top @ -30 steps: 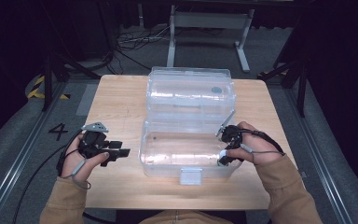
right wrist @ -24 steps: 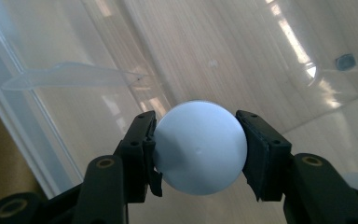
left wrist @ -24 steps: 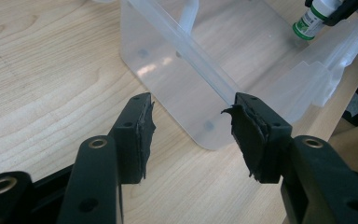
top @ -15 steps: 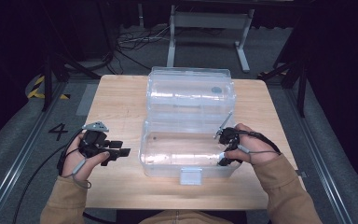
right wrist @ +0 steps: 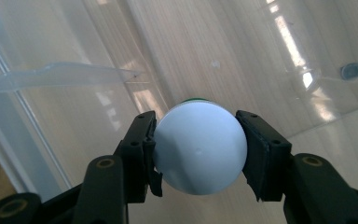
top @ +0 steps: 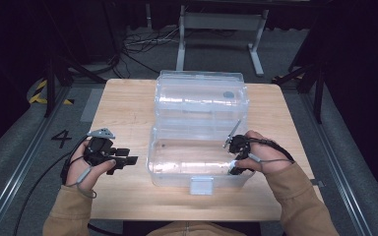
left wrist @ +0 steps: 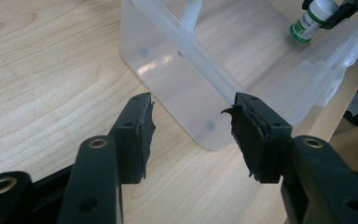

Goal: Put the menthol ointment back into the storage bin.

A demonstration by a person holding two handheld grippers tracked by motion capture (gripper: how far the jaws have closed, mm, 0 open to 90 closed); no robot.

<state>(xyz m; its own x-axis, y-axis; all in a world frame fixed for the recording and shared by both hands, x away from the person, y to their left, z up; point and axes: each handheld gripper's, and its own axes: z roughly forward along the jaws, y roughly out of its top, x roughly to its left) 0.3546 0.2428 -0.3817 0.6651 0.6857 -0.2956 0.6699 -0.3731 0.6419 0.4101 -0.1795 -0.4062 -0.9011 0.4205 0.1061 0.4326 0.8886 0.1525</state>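
A clear plastic box [top: 177, 178] stands open on the wooden table [top: 123, 108], its lid [top: 202, 93] folded back on the far side. My right gripper [top: 236, 158] reaches into the box's right end. It is shut on a small bottle with a white cap [right wrist: 199, 147] and a green band, one pad on each side of the cap. In the left gripper view the same bottle [left wrist: 309, 21] hangs inside the box, seen through its wall. My left gripper [top: 128, 156] rests to the left of the box, open, with nothing between its pads [left wrist: 142, 126].
A white latch [top: 201, 186] sticks out from the middle of the box's front wall. Bare tabletop lies to the left of the box and along the near edge. Beyond the table are a metal stand [top: 216, 22] and cables on the dark floor.
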